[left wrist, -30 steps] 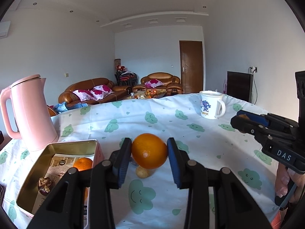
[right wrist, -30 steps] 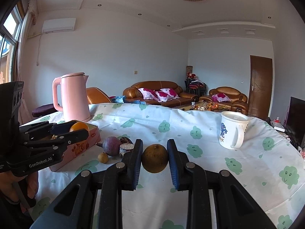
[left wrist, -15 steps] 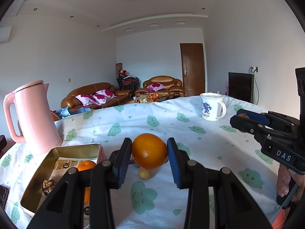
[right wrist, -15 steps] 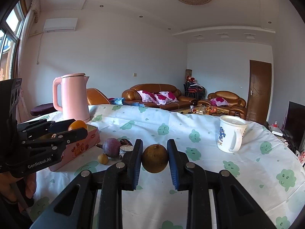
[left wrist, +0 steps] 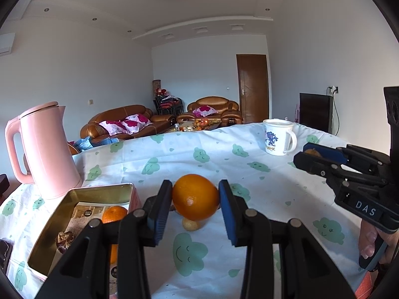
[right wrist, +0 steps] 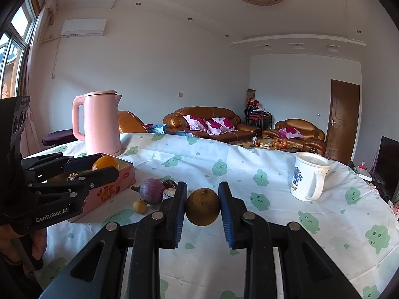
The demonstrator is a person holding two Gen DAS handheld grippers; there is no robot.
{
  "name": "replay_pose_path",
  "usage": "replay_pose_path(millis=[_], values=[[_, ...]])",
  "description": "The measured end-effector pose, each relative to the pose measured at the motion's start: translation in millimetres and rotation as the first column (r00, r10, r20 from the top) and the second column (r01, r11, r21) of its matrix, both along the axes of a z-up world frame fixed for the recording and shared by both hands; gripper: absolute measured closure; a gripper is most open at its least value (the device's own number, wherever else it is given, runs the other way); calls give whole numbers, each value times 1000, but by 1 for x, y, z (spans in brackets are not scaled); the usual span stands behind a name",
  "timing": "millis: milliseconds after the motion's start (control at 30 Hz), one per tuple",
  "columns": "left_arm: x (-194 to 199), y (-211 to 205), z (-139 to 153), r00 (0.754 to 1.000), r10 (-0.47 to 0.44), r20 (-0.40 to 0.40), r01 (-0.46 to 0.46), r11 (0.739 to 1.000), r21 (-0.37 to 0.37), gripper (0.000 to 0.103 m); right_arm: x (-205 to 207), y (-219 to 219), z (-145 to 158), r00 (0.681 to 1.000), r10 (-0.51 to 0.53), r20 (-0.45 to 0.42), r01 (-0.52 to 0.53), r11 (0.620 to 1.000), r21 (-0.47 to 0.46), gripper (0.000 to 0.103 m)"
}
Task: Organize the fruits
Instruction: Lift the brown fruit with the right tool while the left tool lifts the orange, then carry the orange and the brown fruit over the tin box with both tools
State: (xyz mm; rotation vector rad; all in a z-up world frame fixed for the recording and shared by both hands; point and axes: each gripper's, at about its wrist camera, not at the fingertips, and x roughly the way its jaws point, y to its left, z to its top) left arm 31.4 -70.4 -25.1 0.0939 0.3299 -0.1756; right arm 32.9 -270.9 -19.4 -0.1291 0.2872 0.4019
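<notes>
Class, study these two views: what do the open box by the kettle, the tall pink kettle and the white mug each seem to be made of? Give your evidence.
Open rectangular box with gold interior: probably tin-plated metal; thin walls, shiny brassy inside, printed pink outside.
Tall pink kettle: smooth matte pink shell, perhaps plastic or coated metal; cannot tell which.
White handled mug with blue print: glossy glazed ceramic, likely, though hard plastic is possible.

The left gripper [left wrist: 195,200] clamps an orange [left wrist: 195,196] above the tablecloth [left wrist: 274,199]. An open tin [left wrist: 82,199] near the table's left edge holds a smaller orange [left wrist: 113,214]. The right gripper [left wrist: 324,159] grips a brownish fruit [left wrist: 311,152] near the right edge.
</notes>
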Motion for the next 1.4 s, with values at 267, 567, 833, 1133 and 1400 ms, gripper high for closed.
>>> replay_pose_path(millis=[267,567,833,1133,1400], values=[[-1,6,-1,1000,10,-12,-10,1000,-1,63,1,15,1,1000,31,-3,-31,999,-19,75],[-1,21,0,999,42,-23,-42,999,-15,63,3,36,7,997,77,9,-76,997,-31,75],[-3,36,2,997,77,-22,-78,997,-27,63,3,58,11,993,121,12,-121,992,-47,75],[-3,61,2,992,122,-27,-123,991,-50,63,5,86,16,985,174,14,-172,982,-73,75],[-1,83,1,985,168,-42,-171,983,-70,63,7,114,20,973,229,15,-227,969,-96,75]])
